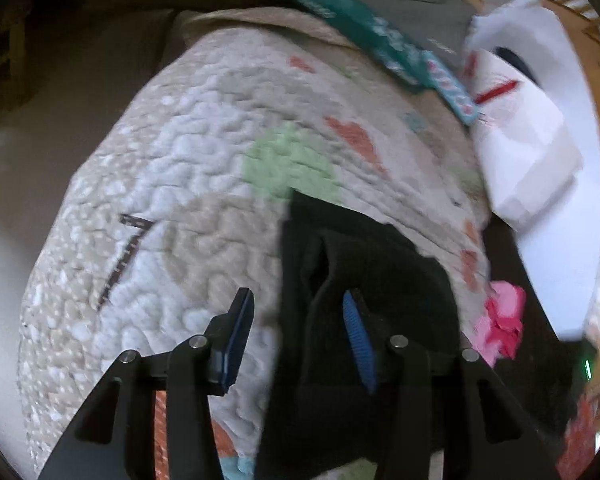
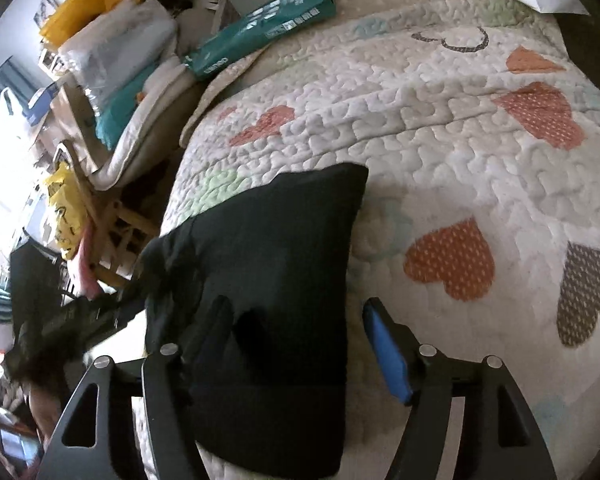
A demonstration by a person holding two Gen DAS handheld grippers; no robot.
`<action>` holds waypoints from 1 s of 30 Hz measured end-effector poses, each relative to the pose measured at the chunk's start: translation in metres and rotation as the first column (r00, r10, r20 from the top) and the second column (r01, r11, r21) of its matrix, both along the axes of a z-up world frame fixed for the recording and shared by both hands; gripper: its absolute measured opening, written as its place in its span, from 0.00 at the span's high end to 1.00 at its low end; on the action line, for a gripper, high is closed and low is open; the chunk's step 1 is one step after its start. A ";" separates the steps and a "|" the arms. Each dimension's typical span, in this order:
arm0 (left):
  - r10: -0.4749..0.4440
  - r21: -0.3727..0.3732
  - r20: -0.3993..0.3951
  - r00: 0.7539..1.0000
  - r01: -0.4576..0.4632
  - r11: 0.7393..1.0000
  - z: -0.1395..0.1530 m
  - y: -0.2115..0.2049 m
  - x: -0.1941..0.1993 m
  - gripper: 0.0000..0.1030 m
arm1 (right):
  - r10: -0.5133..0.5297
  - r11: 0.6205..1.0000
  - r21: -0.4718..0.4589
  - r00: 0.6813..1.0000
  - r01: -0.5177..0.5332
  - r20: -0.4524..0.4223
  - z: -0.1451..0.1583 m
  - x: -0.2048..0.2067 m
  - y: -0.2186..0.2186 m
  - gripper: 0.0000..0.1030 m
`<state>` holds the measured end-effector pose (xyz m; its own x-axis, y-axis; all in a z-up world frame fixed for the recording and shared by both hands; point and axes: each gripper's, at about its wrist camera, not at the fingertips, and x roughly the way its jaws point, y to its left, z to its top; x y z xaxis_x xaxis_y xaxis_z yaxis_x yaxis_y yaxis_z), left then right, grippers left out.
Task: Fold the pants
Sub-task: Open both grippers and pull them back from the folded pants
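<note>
1. Left gripper [image 1: 296,332] & right gripper [image 2: 296,332]: jaws apart, gripping nothing.
2. Black pants [image 2: 268,248] lie folded on the quilt [image 2: 440,128], just ahead.
3. Prob btwn folds; next needs an edge re-grab imo.

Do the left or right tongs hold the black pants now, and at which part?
Neither holds them. Left tongs and right tongs are open over the black pants.

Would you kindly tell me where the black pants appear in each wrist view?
Left wrist: black pants lie lower centre-right, around the right-hand finger.
Right wrist: black pants lie lower centre-left, covering the left-hand finger.
Shared landmark: the teal package at the quilt's far edge.
</note>
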<state>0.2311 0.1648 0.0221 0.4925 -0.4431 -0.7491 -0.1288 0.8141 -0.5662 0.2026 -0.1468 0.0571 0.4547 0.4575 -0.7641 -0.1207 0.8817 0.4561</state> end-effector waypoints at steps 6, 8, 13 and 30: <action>0.078 -0.022 -0.073 0.994 -0.080 0.997 -0.003 0.013 0.005 0.53 | 0.028 0.997 -0.069 0.999 -0.027 0.019 -0.005 -0.027 0.010 0.24; 0.079 0.014 -0.039 0.996 -0.078 0.997 0.011 0.016 -0.006 0.53 | 0.016 0.997 -0.070 0.999 -0.014 0.033 0.000 -0.032 0.008 0.24; 0.085 0.095 0.047 0.995 -0.089 0.991 0.045 0.021 -0.062 0.45 | 0.006 0.998 -0.056 0.995 0.000 0.101 0.021 -0.064 -0.002 0.23; 0.182 0.499 0.492 0.851 -0.447 0.742 0.113 -0.061 -0.265 0.13 | -0.125 0.971 -0.170 0.961 0.170 0.248 0.029 -0.183 -0.033 0.21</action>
